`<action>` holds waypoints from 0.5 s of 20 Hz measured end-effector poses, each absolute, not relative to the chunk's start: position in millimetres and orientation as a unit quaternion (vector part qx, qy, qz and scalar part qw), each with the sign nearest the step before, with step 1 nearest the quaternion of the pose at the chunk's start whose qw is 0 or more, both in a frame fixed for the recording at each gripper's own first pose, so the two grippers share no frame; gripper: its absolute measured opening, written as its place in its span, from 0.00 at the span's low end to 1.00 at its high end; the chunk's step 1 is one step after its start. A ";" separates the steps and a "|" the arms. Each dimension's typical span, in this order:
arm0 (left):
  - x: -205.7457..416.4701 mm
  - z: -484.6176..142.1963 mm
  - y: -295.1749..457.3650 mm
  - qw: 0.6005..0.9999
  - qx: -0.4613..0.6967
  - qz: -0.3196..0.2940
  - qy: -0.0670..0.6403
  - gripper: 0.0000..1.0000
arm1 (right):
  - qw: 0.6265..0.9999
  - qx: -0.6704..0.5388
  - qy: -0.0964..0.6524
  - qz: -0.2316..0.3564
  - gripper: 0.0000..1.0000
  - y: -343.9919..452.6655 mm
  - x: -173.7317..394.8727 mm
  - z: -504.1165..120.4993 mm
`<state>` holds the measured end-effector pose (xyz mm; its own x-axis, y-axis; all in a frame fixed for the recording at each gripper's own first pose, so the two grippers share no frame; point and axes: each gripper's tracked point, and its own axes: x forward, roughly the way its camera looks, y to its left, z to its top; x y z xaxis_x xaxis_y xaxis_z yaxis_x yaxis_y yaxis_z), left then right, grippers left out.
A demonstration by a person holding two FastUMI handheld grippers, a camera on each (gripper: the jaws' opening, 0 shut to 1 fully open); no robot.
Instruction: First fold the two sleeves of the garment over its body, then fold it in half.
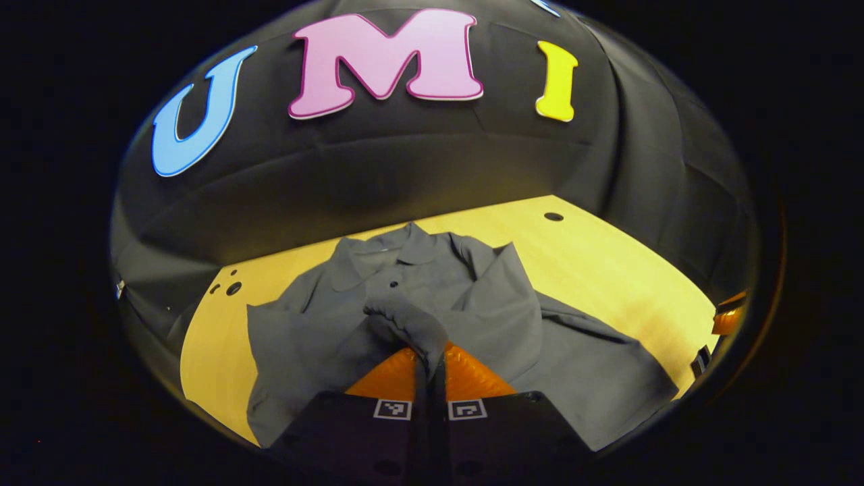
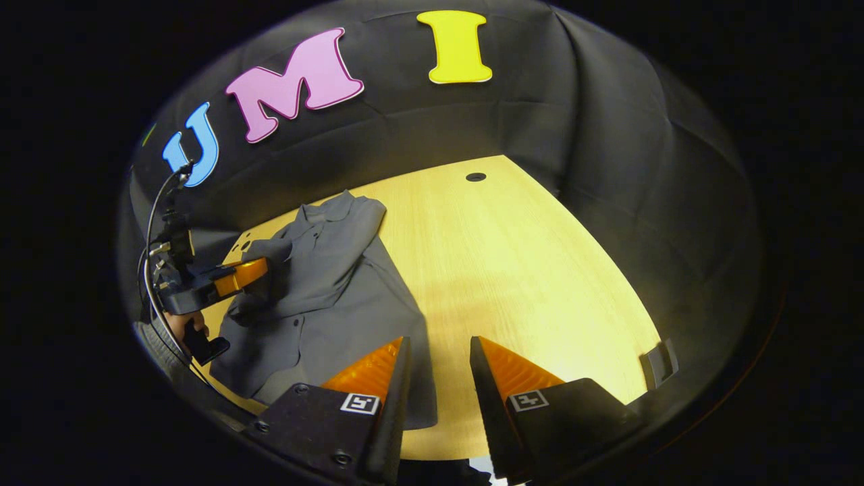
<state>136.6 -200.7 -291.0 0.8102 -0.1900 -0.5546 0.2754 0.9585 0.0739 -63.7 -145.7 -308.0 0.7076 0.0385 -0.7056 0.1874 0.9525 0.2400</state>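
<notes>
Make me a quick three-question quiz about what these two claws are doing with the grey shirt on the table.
1. True or false: the left claw is shut on the shirt's sleeve.
2. Which claw is open with nothing between its fingers: A) left, B) right?
3. What does the shirt lie on?

Key: 1 true. 2 B. 3 A wooden table.

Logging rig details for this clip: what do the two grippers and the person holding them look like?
Each gripper, the left gripper and the right gripper, has a dark, blocky body with two tapering, ridged fingers and a small square black-and-white marker at each finger's base. In the right gripper view, thin cables loop up from the left gripper's rear, and the person's sleeve looks grey and ribbed.
</notes>
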 end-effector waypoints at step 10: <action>127.3 -333.1 -244.8 0.932 0.048 -0.154 0.326 0.20 | 0.905 0.157 0.394 -0.025 0.55 -156.3 -54.7 -325.0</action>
<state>127.3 -244.8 -333.1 0.7403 -0.2557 -0.6218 0.3181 0.9480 -0.0111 -54.7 -156.3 -325.0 0.6882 0.0775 -0.7213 0.1697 0.9495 0.2640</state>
